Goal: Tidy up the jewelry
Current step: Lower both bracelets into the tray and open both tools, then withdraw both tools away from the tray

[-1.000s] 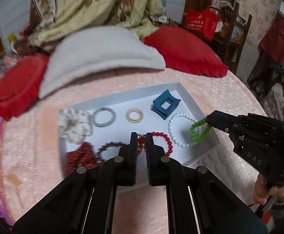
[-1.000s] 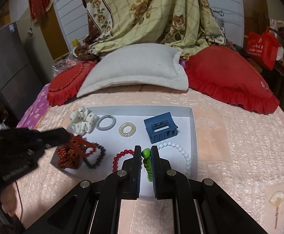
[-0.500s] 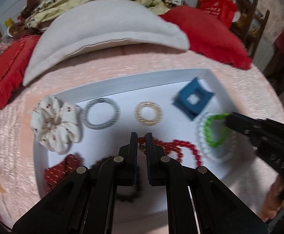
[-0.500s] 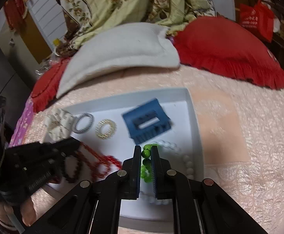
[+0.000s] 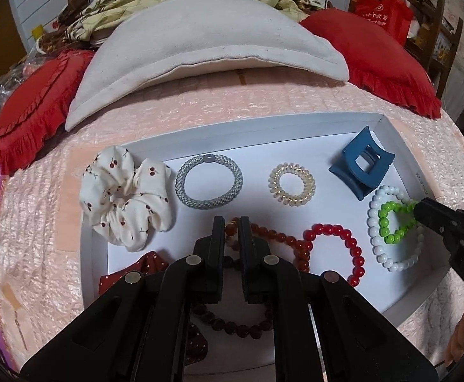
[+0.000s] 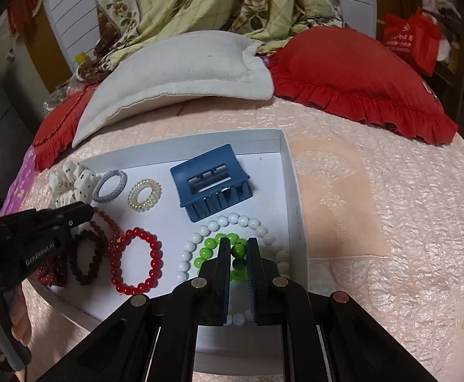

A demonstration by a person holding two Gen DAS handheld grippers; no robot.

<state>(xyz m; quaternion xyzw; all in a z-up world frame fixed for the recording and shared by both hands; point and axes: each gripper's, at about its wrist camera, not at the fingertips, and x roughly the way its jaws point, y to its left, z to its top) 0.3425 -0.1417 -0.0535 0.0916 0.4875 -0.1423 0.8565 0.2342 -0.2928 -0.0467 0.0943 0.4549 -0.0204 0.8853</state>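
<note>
A shallow white tray (image 5: 263,121) on the pink bedspread holds the jewelry. My left gripper (image 5: 231,222) is shut on an orange-red bead bracelet (image 5: 273,237), low over the tray floor. My right gripper (image 6: 238,243) is shut on a green bead bracelet (image 6: 211,250), which lies inside a white bead bracelet (image 6: 232,219). The same green bracelet (image 5: 391,222) and white bracelet (image 5: 378,197) show at the right of the left wrist view, with the right gripper's tip (image 5: 423,210) on them. A bright red bead bracelet (image 5: 343,238) and a dark brown bead bracelet (image 5: 241,328) lie close by.
The tray also holds a cherry-print scrunchie (image 5: 127,197), a grey woven band (image 5: 209,180), a clear spiral hair tie (image 5: 291,184), a blue claw clip (image 5: 361,165) and a red dotted scrunchie (image 5: 127,273). A white pillow (image 5: 206,38) and red cushions (image 5: 375,54) lie behind.
Both grippers have dropped lower and moved forward over the tray. The green bracelet has come down from above the tray's edge to lie inside the white bracelet.
</note>
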